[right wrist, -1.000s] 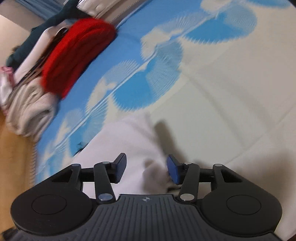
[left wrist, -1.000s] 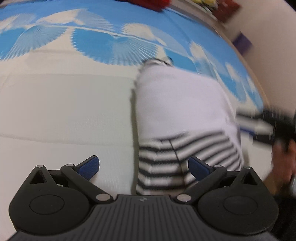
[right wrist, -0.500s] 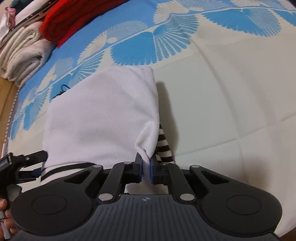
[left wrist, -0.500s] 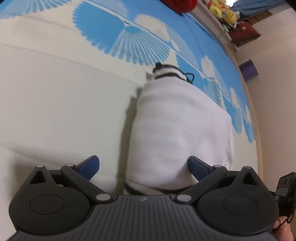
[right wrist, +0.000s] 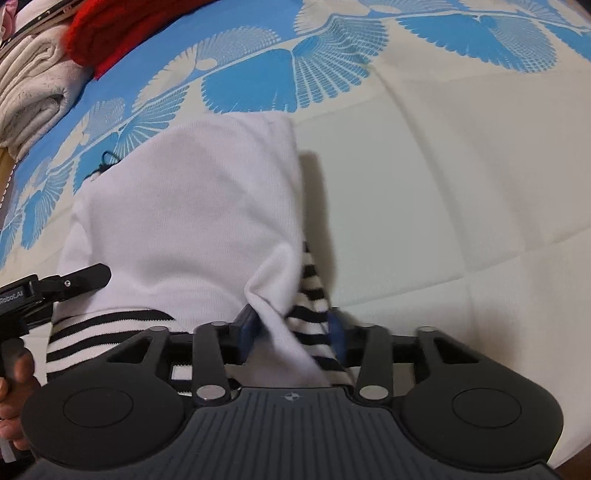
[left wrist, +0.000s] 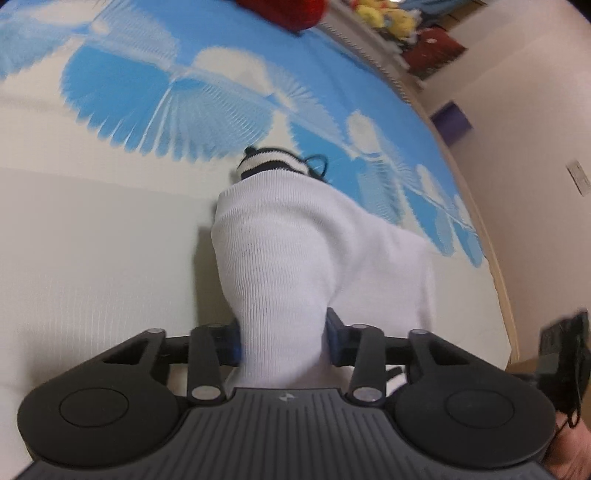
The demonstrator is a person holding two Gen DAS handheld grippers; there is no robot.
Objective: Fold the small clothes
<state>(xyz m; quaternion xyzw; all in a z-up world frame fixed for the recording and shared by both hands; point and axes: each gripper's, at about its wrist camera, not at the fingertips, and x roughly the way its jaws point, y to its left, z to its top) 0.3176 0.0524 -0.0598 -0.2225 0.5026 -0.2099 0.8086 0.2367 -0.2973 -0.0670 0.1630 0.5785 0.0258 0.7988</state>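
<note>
I have my left gripper (left wrist: 283, 341) and right gripper (right wrist: 291, 332), at lower centre of each view, each clenched on a near corner of the white, black-striped garment (right wrist: 192, 206) lying mid-frame on the blue-patterned bedspread (right wrist: 424, 155), apparently to carry that edge over into a fold.

Garment (left wrist: 317, 251): white ribbed knit, with black-and-white horizontal stripes at its far end and near hem (right wrist: 110, 328). Bedcover (right wrist: 461, 177): cream ground, bright blue fan-shaped print with fine white lines. Both grippers: black bodies, blue finger pads (right wrist: 245, 328). Folded pile at the bed's edge: red item (right wrist: 110, 33), off-white towel (right wrist: 33, 88). Wall (left wrist: 535, 122): pale beige.
</note>
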